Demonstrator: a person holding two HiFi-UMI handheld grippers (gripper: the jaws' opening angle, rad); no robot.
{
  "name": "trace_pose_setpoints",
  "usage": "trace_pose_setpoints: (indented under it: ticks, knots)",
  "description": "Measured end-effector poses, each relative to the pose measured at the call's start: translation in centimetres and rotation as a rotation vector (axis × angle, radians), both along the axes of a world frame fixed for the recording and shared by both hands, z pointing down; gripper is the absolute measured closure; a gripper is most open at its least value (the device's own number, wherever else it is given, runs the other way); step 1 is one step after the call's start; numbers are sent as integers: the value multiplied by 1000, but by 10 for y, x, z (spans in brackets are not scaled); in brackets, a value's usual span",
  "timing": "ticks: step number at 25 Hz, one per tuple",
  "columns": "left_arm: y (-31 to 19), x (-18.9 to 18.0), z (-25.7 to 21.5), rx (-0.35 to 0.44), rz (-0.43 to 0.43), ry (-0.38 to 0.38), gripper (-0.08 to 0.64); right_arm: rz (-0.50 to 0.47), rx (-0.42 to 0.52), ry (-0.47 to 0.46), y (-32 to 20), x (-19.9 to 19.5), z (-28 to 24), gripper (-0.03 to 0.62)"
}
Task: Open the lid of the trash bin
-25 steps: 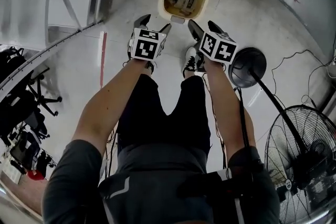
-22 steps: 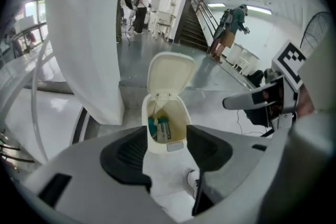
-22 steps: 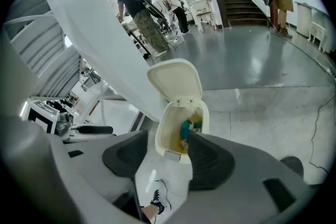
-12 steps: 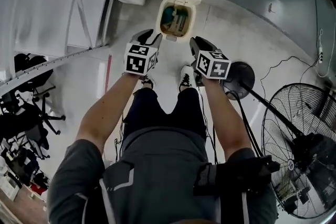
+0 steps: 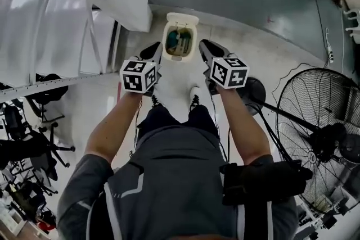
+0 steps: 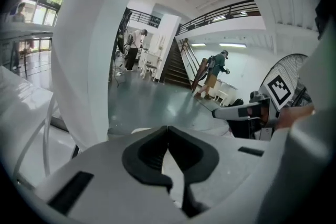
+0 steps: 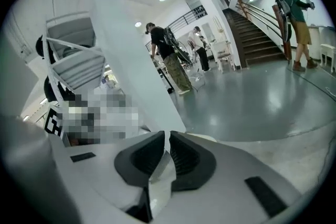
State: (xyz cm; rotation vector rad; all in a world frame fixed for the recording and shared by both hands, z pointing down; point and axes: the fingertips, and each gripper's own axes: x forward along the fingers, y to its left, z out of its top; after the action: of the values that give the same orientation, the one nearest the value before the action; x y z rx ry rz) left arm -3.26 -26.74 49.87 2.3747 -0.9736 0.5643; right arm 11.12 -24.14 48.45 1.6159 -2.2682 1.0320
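The left gripper [image 5: 157, 48] is held shut on nothing. The jaws of the right gripper [image 5: 203, 44] have just been closing and are brought almost together, empty. Between both, on the floor, the trash bin [image 5: 166, 42] is seen, its lid [image 5: 183, 18] raised at the far side.

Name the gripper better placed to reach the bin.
Right, marginally: the right gripper sits slightly nearer the open bin than the left gripper. Its jaws have just been closing on nothing.
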Motion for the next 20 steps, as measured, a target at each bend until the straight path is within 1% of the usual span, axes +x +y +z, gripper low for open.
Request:
trace_pose_setpoints:
  ticks: [2, 5, 6, 9, 12, 16, 17, 20]
  knots:
    - [-1, 5, -23, 20, 27, 27, 551, -19, 57, -1, -3, 5, -27, 538]
    - [3, 7, -54, 36, 51, 69, 551, -33, 93, 10, 3, 12, -54, 540]
    - [3, 7, -67, 52, 52, 81, 551, -32, 103, 15, 5, 15, -62, 543]
    - [4, 5, -118, 138, 26, 125, 551, -34, 145, 9, 13, 23, -95, 551]
    - [8, 2, -165, 183, 23, 190, 551, -48, 214, 27, 21, 25, -133, 551]
    - [11, -3, -211, 261, 44, 206, 551, -52, 308, 102, 26, 33, -180, 551]
    - [11, -4, -222, 289, 46, 210, 551, -52, 334, 123, 27, 35, -193, 551]
    - [8, -9, -256, 412, 35, 197, 551, -22, 412, 169, 27, 45, -232, 552]
